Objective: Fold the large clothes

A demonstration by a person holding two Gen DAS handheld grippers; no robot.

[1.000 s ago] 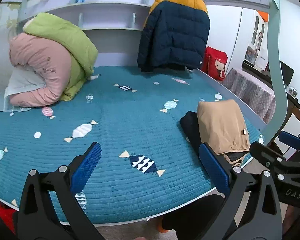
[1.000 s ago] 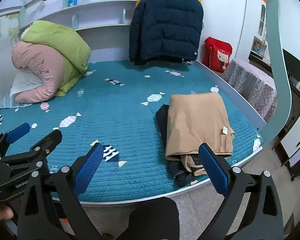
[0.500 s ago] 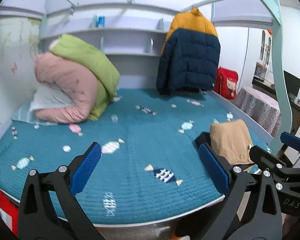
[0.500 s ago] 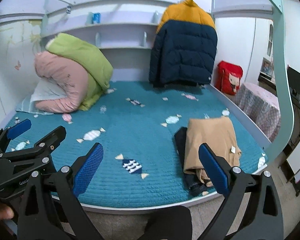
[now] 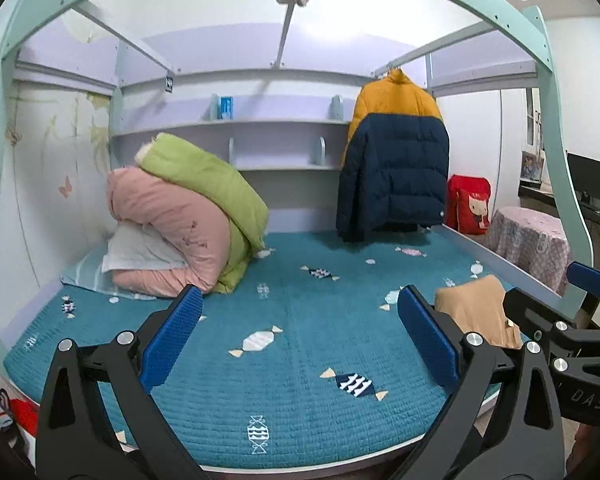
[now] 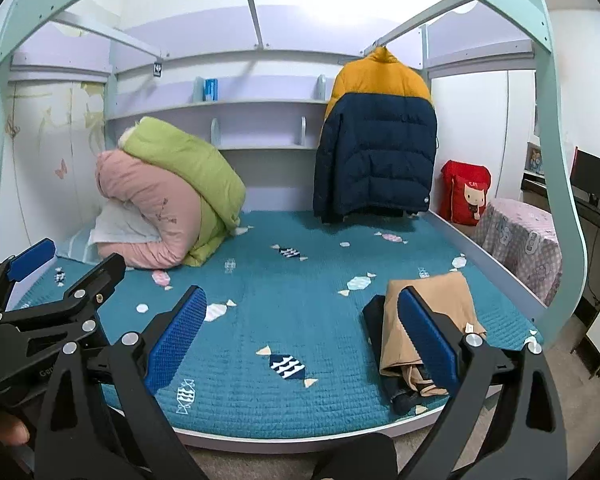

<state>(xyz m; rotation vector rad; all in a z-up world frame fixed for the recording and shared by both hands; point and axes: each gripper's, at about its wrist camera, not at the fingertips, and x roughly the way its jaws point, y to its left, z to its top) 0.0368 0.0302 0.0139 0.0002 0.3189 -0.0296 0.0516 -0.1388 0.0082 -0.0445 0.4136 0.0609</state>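
Note:
A yellow and navy puffer jacket (image 5: 392, 172) hangs from the bunk rail at the back of the bed; it also shows in the right wrist view (image 6: 376, 148). A folded tan garment (image 6: 436, 312) lies on a folded dark one (image 6: 374, 322) at the bed's front right; the tan one also shows in the left wrist view (image 5: 474, 310). My left gripper (image 5: 300, 340) is open and empty, held before the bed's front edge. My right gripper (image 6: 302, 340) is open and empty beside it, to its right.
The teal quilted mattress (image 5: 300, 320) fills the lower bunk. Rolled pink and green duvets (image 5: 188, 220) and a pillow sit at the back left. A red bag (image 5: 468, 204) and a covered table (image 5: 532, 248) stand at the right. Shelves (image 5: 236, 124) line the back wall.
Both grippers have drawn back from the bed and tilted upward, so the upper bunk frame now shows. Both stay open and empty. The folded pile has not moved.

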